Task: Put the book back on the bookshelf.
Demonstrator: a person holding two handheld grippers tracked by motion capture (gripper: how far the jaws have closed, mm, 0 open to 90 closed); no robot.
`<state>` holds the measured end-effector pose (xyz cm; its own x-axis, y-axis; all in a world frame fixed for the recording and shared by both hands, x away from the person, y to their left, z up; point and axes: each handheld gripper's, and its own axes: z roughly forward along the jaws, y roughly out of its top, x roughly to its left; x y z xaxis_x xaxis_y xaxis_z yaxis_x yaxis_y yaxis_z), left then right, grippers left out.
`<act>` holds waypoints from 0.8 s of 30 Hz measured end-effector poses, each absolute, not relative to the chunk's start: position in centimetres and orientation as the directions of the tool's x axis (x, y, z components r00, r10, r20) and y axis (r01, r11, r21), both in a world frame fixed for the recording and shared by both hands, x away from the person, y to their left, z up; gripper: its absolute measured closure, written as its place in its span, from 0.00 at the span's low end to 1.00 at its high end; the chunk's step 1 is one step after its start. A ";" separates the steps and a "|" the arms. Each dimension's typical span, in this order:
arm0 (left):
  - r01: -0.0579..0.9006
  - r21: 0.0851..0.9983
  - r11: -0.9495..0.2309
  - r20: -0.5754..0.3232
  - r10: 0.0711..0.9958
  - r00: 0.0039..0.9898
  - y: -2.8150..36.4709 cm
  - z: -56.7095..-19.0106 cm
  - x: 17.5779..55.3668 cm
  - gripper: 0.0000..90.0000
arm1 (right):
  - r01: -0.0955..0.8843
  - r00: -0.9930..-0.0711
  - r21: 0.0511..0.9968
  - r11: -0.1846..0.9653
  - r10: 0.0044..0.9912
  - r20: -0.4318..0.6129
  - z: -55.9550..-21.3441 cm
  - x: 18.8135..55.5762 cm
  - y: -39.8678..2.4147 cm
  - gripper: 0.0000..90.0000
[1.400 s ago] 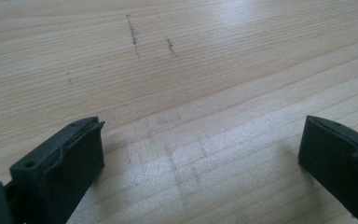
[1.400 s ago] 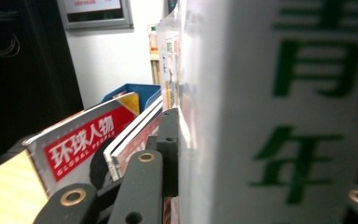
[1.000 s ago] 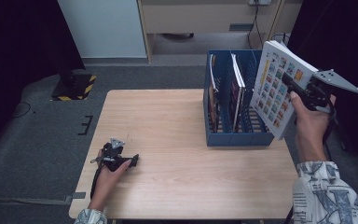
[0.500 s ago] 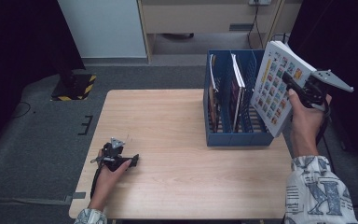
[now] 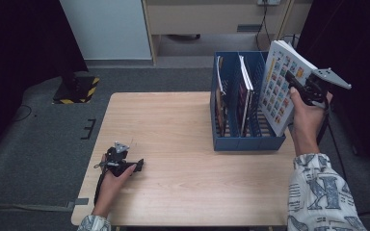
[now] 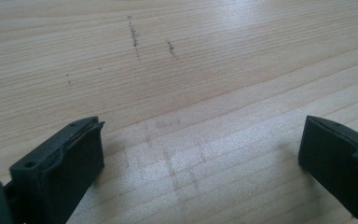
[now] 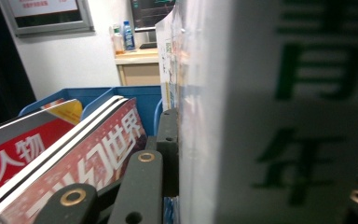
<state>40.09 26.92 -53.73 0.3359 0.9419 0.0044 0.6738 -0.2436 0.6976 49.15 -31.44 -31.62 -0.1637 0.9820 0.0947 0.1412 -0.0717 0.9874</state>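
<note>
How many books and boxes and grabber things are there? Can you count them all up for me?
Books: 3, two standing in the rack, one white book held in the right gripper
Blue rack: 1
Grippers: 2, with the left gripper on the table
Total: 6

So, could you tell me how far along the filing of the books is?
Two books already stand in the blue rack. The right gripper holds a third book tilted above the rack's right slot; it is not yet in. The left gripper rests open on the table.
</note>
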 end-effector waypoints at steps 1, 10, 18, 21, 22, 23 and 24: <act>0.674 0.698 -0.244 0.005 0.942 0.336 26.9 -53.7 40.1 0.00 | 0.140 -0.165 0.988 -0.072 0.982 0.095 -31.7 49.3 -31.4 0.82; 0.673 0.698 -0.244 0.004 0.941 0.337 26.9 -53.7 40.1 0.00 | 0.137 -0.152 0.988 -0.076 0.984 0.097 -32.1 50.1 -31.1 0.82; 0.674 0.697 -0.245 0.005 0.941 0.337 26.9 -53.7 40.1 0.00 | 0.140 -0.152 0.989 -0.051 0.986 0.073 -32.4 50.3 -30.7 0.82; 0.674 0.697 -0.245 0.005 0.941 0.337 26.9 -53.7 40.1 0.00 | 0.140 -0.149 0.989 -0.044 0.987 0.065 -32.5 50.3 -30.6 0.82; 0.674 0.697 -0.245 0.005 0.941 0.337 26.9 -53.7 40.1 0.00 | 0.141 -0.145 0.989 -0.044 0.987 0.064 -32.6 50.3 -30.5 0.82; 0.674 0.697 -0.245 0.005 0.941 0.337 26.9 -53.7 40.1 0.00 | 0.140 -0.143 0.989 -0.046 0.988 0.066 -32.7 50.4 -30.5 0.82; 0.674 0.697 -0.245 0.005 0.941 0.337 26.9 -53.7 40.1 0.00 | 0.140 -0.141 0.989 -0.047 0.988 0.067 -32.8 50.4 -30.5 0.82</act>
<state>40.09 26.90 -53.73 0.3373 0.9414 0.0047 0.6736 -0.2448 0.6974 50.41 -30.53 -32.85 -0.1415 0.9877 0.0669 0.1398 -0.0470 0.9891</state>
